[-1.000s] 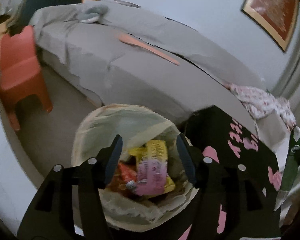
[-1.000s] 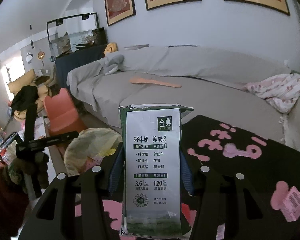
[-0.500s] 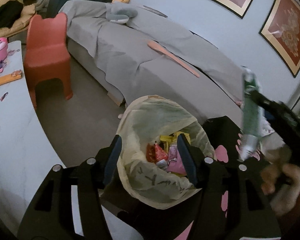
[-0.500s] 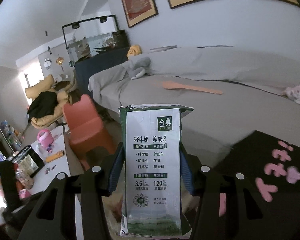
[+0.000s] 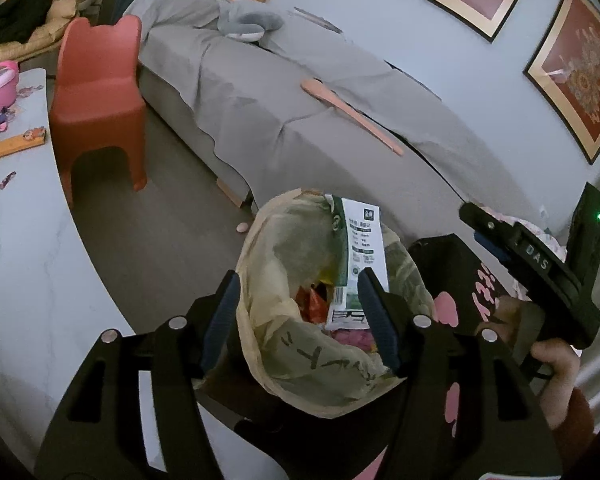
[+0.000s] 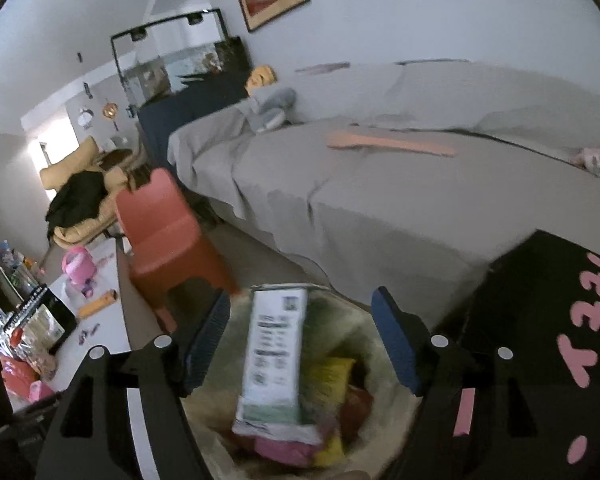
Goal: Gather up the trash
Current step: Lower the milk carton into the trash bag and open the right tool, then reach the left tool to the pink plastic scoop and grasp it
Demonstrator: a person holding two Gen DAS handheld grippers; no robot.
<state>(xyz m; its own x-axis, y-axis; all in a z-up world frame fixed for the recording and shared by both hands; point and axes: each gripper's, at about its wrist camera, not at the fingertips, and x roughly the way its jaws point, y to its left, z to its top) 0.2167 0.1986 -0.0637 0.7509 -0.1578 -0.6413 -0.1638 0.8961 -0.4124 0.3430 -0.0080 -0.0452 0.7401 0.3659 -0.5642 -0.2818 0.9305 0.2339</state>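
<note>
Left wrist view: left gripper point(image 5: 300, 316) w/ jaws part-open and opening, straddling the near rim of the yellowish trash bag point(image 5: 300, 376); the film bunches between the fingers point(image 5: 220, 312), but whether the pads press it cannot be told. Milk carton point(image 5: 356, 264) stands in the bag's mouth, long axis steeply tilted, top end up and away toward the sofa point(image 5: 340, 112), bottom end down among the wrappers point(image 5: 312, 304); it leans on the bag's far-right wall. Right gripper point(image 5: 520, 252) seen side-on at the right edge, above and beside the bag, held by a hand point(image 5: 556, 360); nothing shows in it. Red chair point(image 5: 100, 96) stands on the floor left of the bag; a pink paddle-like stick point(image 5: 352, 116) lies on the sofa. Right wrist view: right gripper point(image 6: 300, 344) w/ jaws wide and opening; the carton point(image 6: 276, 356), motion-blurred, sits between the fingers point(image 6: 392, 340) w/ clear gaps either side, touched by neither pad. Its long axis runs near upright, top end toward the sofa point(image 6: 380, 200), base down in the bag point(image 6: 220, 400) on yellow and pink wrappers point(image 6: 332, 376). Black table w/ pink lettering point(image 6: 540, 320) lies just right of the bag.
</note>
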